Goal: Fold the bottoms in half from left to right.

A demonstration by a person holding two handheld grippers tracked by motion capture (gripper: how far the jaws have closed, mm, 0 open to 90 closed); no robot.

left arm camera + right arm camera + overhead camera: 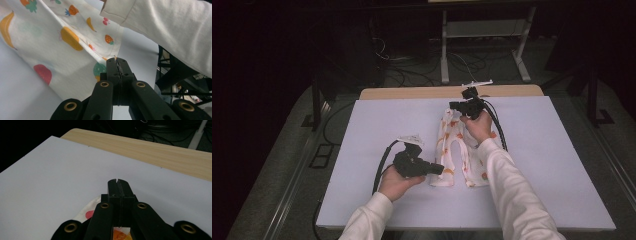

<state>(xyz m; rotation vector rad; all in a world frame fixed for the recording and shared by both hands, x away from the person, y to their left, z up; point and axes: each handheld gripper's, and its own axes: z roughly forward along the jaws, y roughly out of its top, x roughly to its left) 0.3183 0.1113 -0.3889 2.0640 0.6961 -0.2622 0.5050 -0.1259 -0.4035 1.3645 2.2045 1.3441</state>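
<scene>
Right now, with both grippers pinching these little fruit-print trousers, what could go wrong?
1. The left gripper is shut on only a thin edge of the fruit-print trousers; a pull could probably slip the fabric out.
2. The right gripper is shut at the waist end, with cloth showing just beneath its jaws, so that hold may be shallow too.
3. The right sleeve lies across one leg and might drag or wrinkle it.

No text, label, brand, number or sign can be read anywhere; only printed fruit pictures, such as bananas and strawberries, are borne by the cloth (62,47), and no lettering is seen among them
</scene>
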